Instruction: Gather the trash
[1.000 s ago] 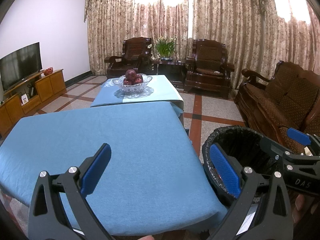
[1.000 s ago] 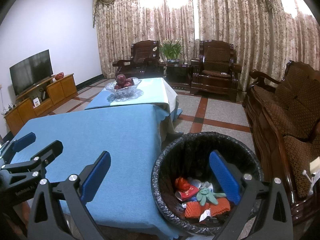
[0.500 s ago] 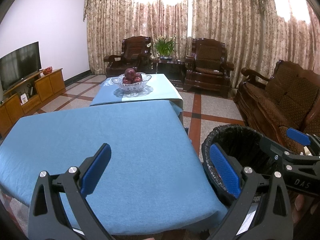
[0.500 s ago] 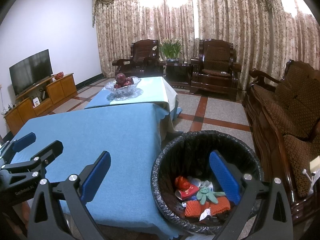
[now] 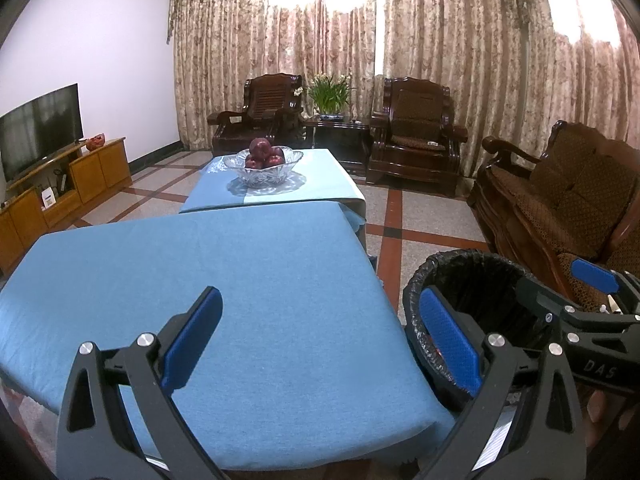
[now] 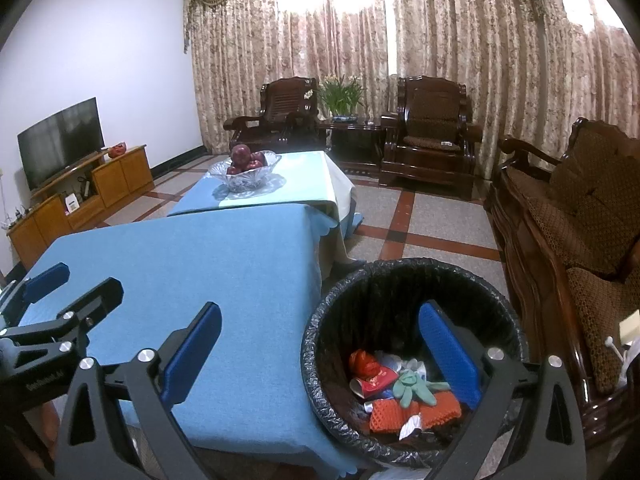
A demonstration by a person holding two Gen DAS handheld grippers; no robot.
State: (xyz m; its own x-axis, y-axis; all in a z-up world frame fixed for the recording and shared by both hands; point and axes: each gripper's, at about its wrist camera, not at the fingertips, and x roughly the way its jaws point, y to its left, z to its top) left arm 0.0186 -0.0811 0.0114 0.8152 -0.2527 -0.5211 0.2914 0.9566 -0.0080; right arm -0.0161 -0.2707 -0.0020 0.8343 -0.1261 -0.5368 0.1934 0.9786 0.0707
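Observation:
A round bin with a black liner (image 6: 400,270) stands on the floor at the blue table's right corner. Inside lie a red wrapper (image 6: 370,370), a green glove (image 6: 414,386) and orange netting (image 6: 404,412). My right gripper (image 6: 320,332) hovers open over the table edge and the bin, holding nothing. My left gripper (image 5: 320,320) is open above the bare blue tablecloth (image 5: 200,264), also holding nothing. The bin (image 5: 460,276) shows to its right, with the right gripper (image 5: 568,286) above it. In the right wrist view the left gripper (image 6: 74,286) sits at the far left.
A glass bowl of red apples (image 5: 262,164) rests on a second, paler table behind. A dark wooden sofa (image 6: 568,232) lines the right side next to the bin. Armchairs (image 5: 416,136) and a plant stand by the curtains. A TV cabinet (image 5: 60,196) is at left.

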